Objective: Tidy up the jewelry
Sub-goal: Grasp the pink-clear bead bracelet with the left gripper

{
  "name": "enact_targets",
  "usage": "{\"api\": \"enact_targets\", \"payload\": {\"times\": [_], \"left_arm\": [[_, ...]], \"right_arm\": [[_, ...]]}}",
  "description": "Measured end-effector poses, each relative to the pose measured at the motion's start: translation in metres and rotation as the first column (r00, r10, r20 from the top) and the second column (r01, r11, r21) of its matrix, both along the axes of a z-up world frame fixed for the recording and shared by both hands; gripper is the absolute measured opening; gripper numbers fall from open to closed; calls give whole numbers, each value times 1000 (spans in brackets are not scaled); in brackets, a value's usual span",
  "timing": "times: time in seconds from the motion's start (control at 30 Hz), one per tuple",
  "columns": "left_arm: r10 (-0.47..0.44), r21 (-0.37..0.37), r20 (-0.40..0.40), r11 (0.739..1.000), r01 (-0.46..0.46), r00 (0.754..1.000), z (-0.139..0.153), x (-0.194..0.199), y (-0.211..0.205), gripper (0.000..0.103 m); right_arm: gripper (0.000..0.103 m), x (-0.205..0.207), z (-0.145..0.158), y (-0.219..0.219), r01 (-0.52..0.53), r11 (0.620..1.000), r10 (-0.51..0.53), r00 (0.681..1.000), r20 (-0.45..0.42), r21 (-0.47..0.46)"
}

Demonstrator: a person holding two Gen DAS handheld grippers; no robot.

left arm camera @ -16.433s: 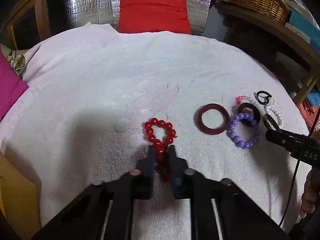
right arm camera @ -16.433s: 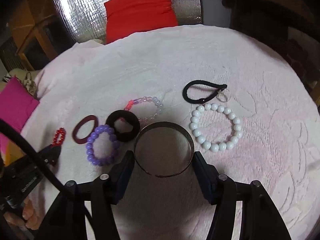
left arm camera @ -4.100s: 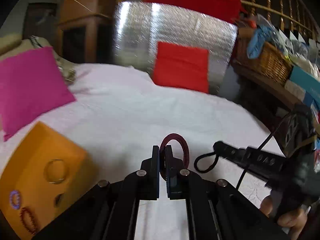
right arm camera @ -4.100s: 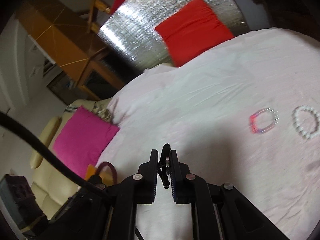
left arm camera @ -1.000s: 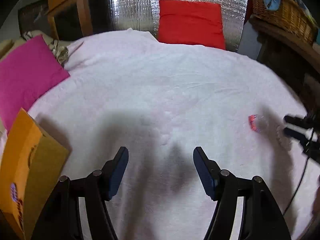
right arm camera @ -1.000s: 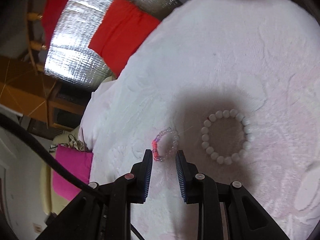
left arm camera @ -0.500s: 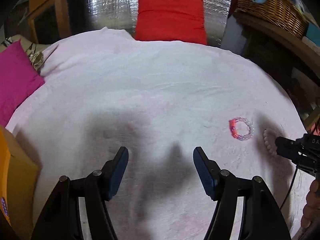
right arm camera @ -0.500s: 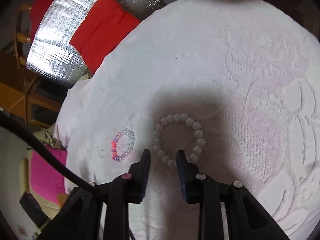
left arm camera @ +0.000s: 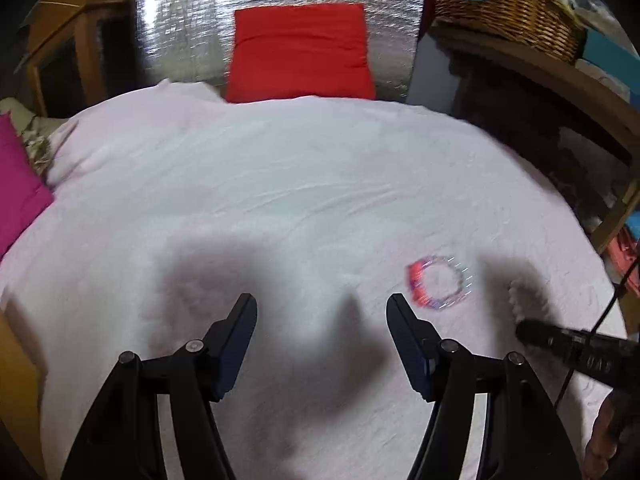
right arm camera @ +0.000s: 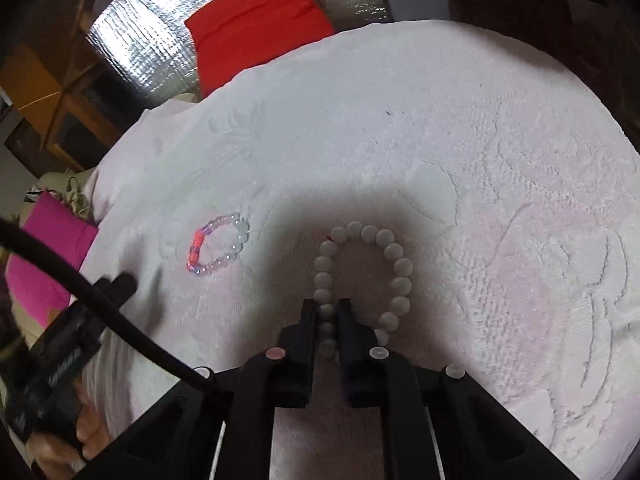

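My right gripper [right arm camera: 329,312] pinches the white bead bracelet [right arm camera: 394,266]; my left gripper [left arm camera: 322,320] hangs spread, empty. Only the pink-and-clear bracelet [right arm camera: 218,246] remains unclaimed on the bed [right arm camera: 440,120].

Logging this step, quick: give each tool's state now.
Left tool: open, holding nothing.
Right tool: closed on the white round-bead bracelet.

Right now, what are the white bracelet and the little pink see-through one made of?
White bead bracelet: smooth, round, matte-white beads, maybe stone, glass or plastic; a red thread end shows at the top. The right gripper is shut on it.
Small bracelet: glossy clear and pale purple beads plus neon pink ones, probably glass or plastic.
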State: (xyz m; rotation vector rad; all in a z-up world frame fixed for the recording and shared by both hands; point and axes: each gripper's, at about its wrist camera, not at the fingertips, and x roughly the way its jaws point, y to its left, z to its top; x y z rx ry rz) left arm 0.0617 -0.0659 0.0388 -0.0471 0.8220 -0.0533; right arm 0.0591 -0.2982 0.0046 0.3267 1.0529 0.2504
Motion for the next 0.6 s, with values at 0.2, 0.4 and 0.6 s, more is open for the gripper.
{"api": "enact_targets", "payload": {"times": [0.2, 0.4, 0.6], "left_arm": [[-74, -58, 4, 996, 74, 997, -6, 20, -18, 68], [-95, -52, -47, 994, 93, 994, -20, 36, -38, 68], [-106, 0, -50, 994, 107, 993, -23, 42, -49, 46]], "right_arm": [[11, -18, 3, -26, -12, 999, 12, 1000, -10, 50], [11, -27, -3, -42, -28, 990, 30, 999, -11, 135], [11, -26, -7, -47, -15, 981, 21, 999, -30, 195]]}}
